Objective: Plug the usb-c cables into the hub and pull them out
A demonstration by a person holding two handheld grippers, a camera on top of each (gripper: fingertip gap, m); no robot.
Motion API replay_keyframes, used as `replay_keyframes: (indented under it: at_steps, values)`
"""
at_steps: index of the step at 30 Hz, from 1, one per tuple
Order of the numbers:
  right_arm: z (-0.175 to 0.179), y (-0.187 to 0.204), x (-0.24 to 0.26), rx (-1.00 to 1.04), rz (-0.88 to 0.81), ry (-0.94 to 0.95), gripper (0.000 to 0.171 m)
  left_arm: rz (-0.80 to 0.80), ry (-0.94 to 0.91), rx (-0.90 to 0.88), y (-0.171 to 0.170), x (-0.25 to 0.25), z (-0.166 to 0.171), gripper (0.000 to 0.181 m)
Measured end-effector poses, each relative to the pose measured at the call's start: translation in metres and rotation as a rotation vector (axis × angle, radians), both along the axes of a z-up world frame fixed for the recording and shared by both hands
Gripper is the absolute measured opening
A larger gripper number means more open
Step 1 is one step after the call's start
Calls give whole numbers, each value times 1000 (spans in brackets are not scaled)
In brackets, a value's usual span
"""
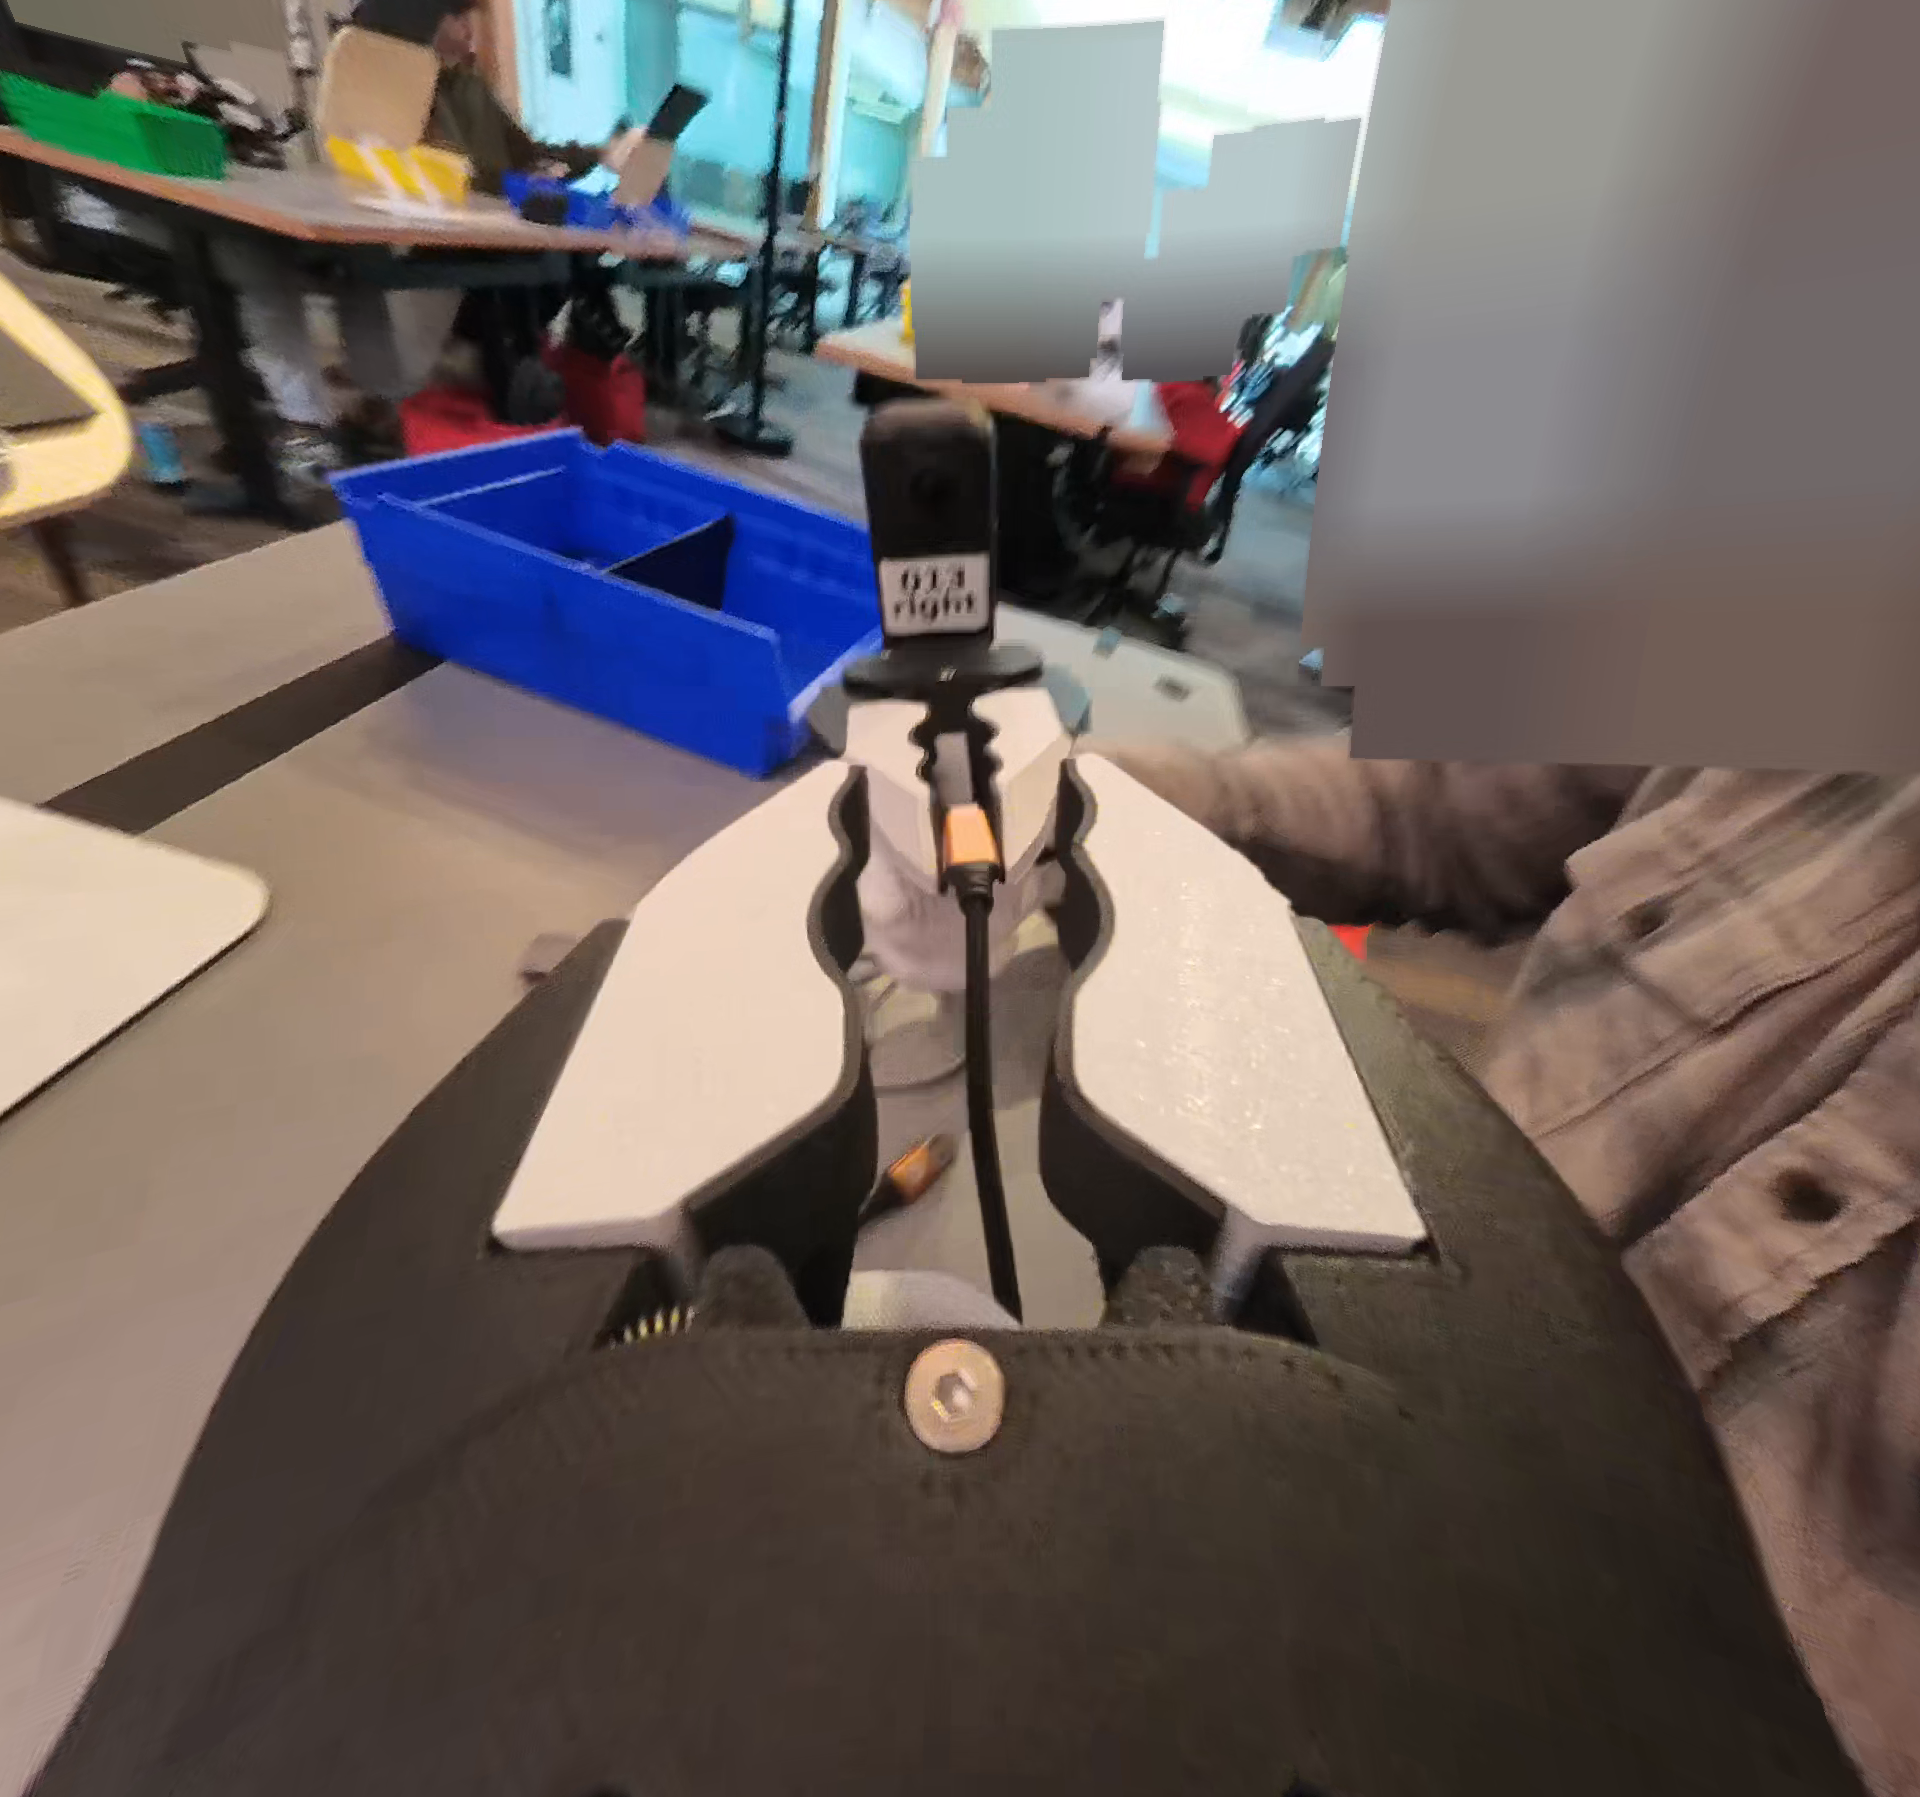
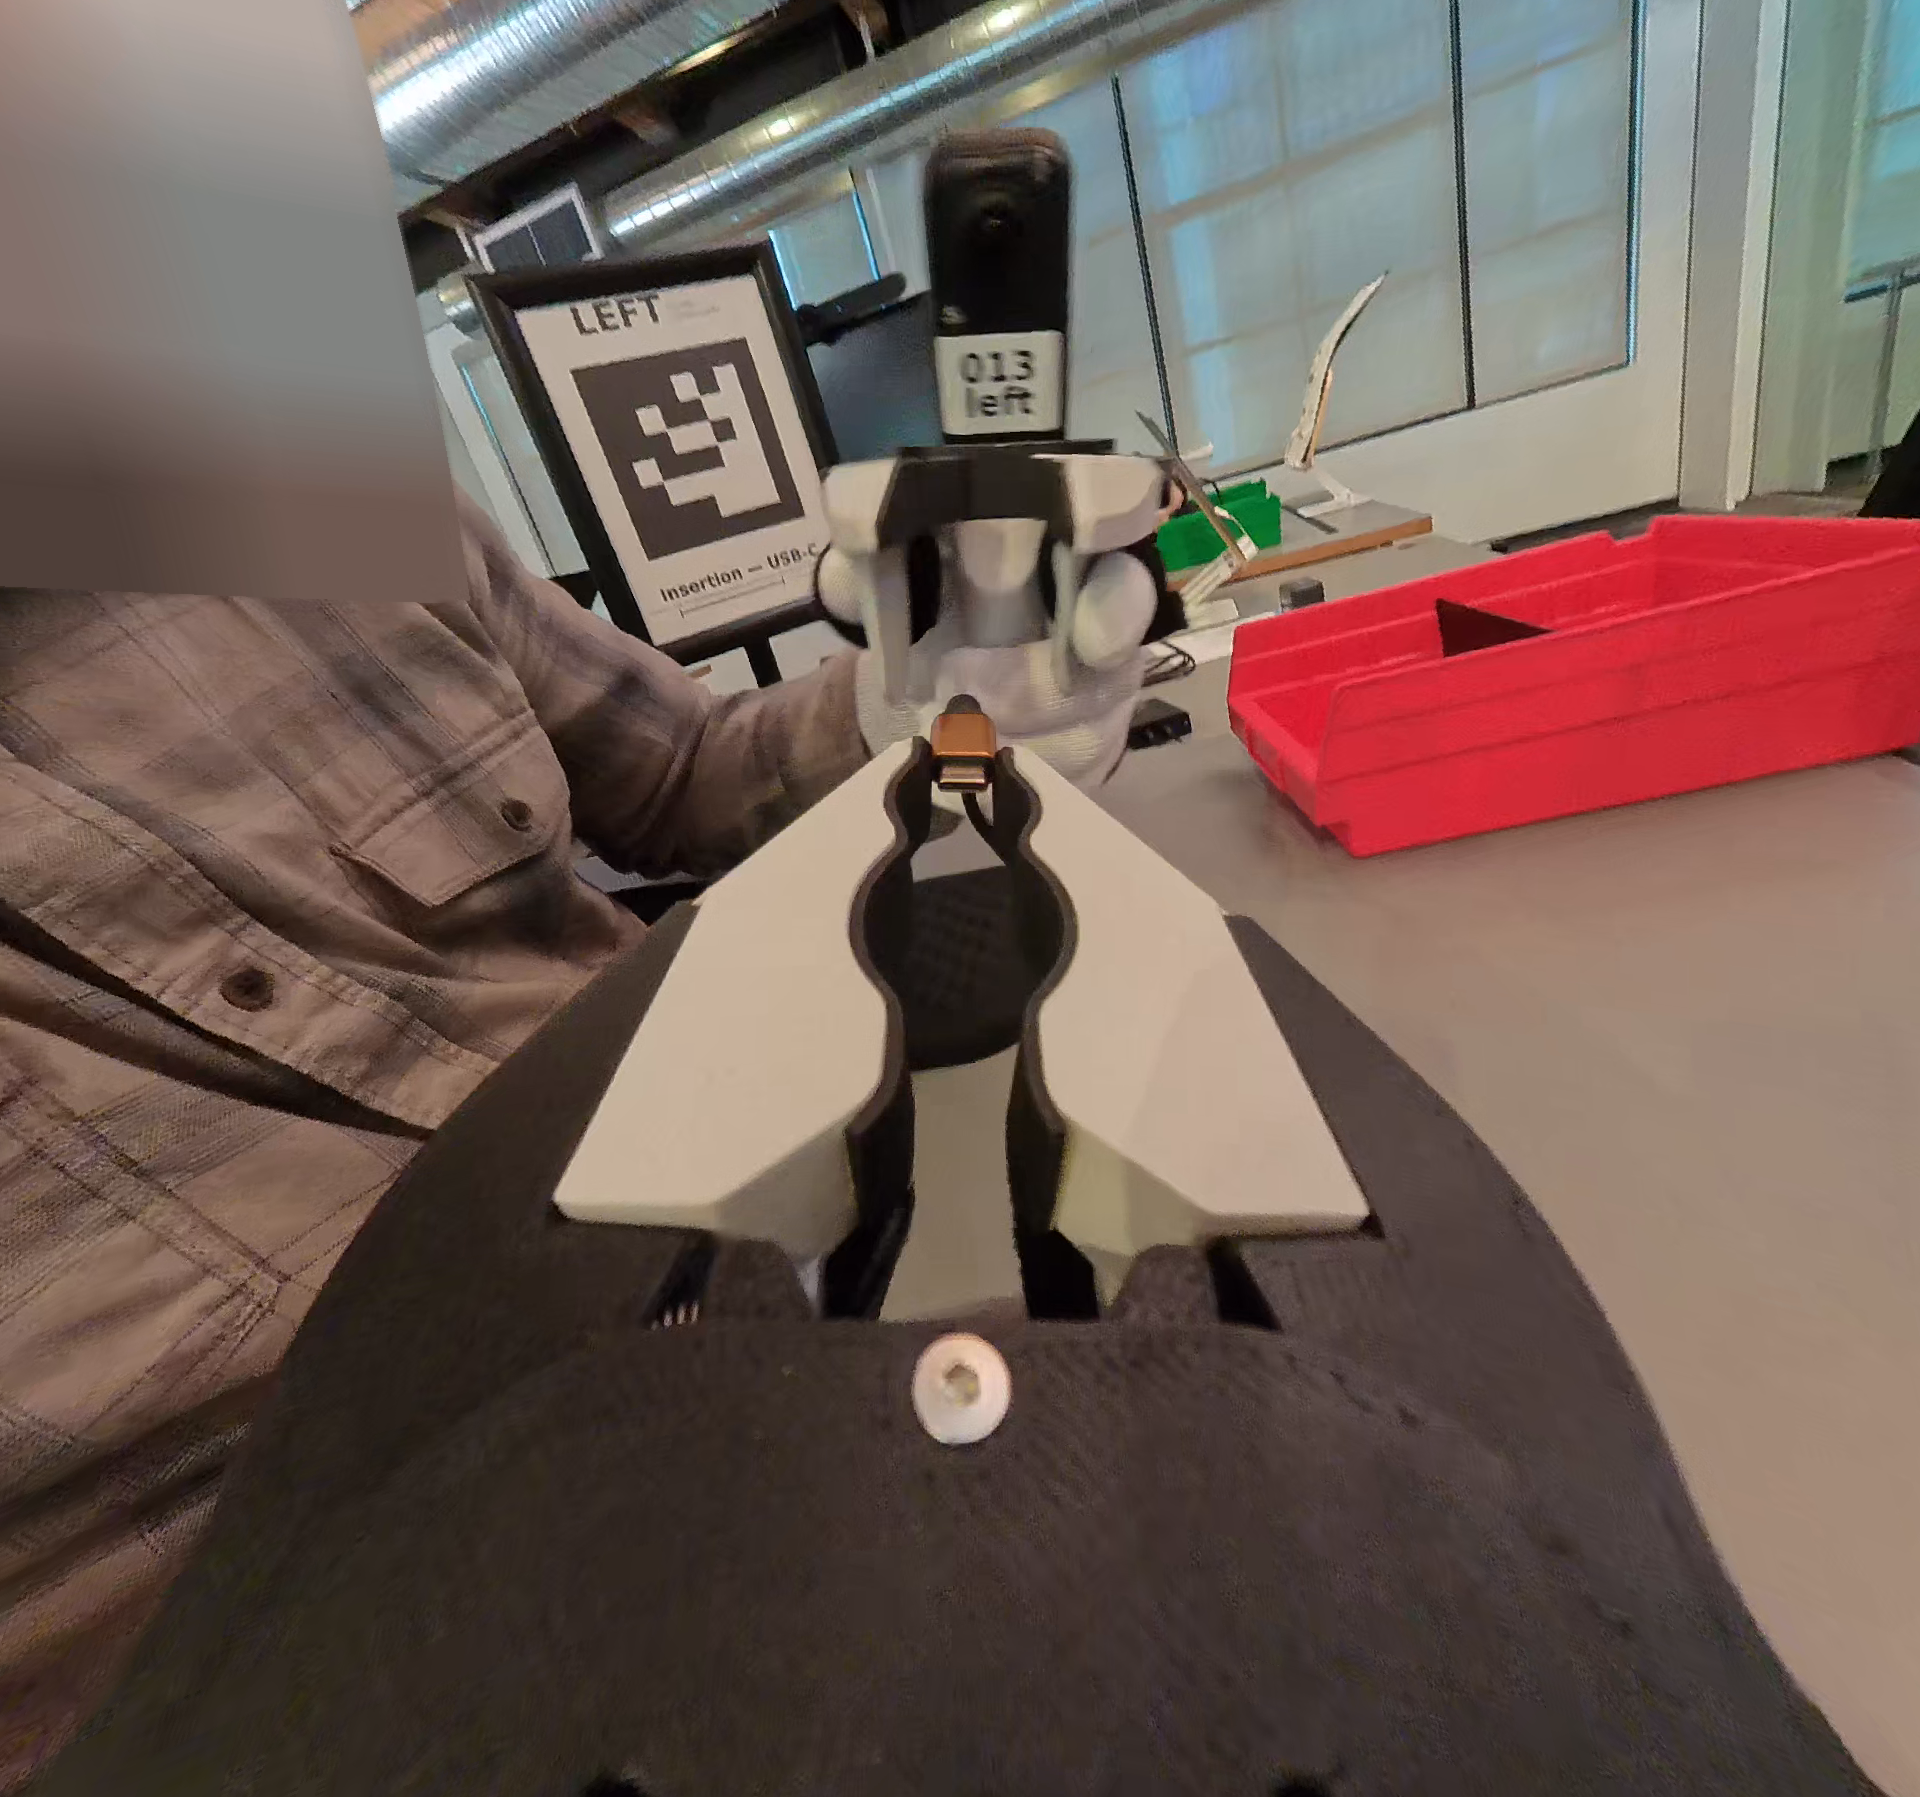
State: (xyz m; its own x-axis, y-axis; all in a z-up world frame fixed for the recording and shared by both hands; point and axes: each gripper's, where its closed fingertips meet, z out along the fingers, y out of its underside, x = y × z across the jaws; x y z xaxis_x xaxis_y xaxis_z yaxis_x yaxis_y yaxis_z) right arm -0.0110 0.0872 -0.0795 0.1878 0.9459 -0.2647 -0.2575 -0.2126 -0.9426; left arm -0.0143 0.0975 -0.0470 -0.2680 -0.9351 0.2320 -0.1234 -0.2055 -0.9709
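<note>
My right gripper is shut on an orange USB-C plug at its fingertips, held above the grey table. The plug's black cable hangs from it and runs between my left fingers toward the left camera. My left gripper is open, its fingers on either side of the cable, and faces the right gripper tip to tip. The held plug also shows in the left wrist view. A second orange plug lies on the table below. The left gripper shows open beyond the plug. No hub is clearly seen.
A blue bin stands on the table behind the left side, a red bin to the right. A framed marker sign stands at the back. A small black object lies near the red bin. A white pad lies at the left. The person's plaid shirt is close. About 4 cm separates my left fingertips from my right.
</note>
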Motion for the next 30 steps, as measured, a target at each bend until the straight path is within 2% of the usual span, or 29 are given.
replay_keyframes:
  at_steps: [4, 7, 9, 12, 18, 23, 26, 30]
  values:
    - [11, -9, 2, 45, 32, 41, 10, -12, -128, -97, 35, -3, 31, 34]
    - [20, -16, 2, 85, 59, 70, 10, -83, -70, -93, 46, 7, 18, 37]
    - [23, -15, 3, 94, 49, 81, 10, -133, -37, -83, 39, 16, 4, 41]
    - [20, -8, 9, 86, 3, 77, 10, -220, -24, -24, 11, 19, -10, 49]
    - [12, 3, 19, 67, -60, 63, 9, -220, -38, -11, -3, 14, -19, 65]
    - [9, 8, 17, 73, -94, 33, 9, -122, -34, 115, -7, 25, -20, 57]
    - [11, 10, 18, 80, -110, 47, 9, -34, -33, 188, -4, 35, -22, 41]
    - [13, 11, 20, 101, -143, 53, 10, -9, -71, 111, -4, 38, -17, 24]
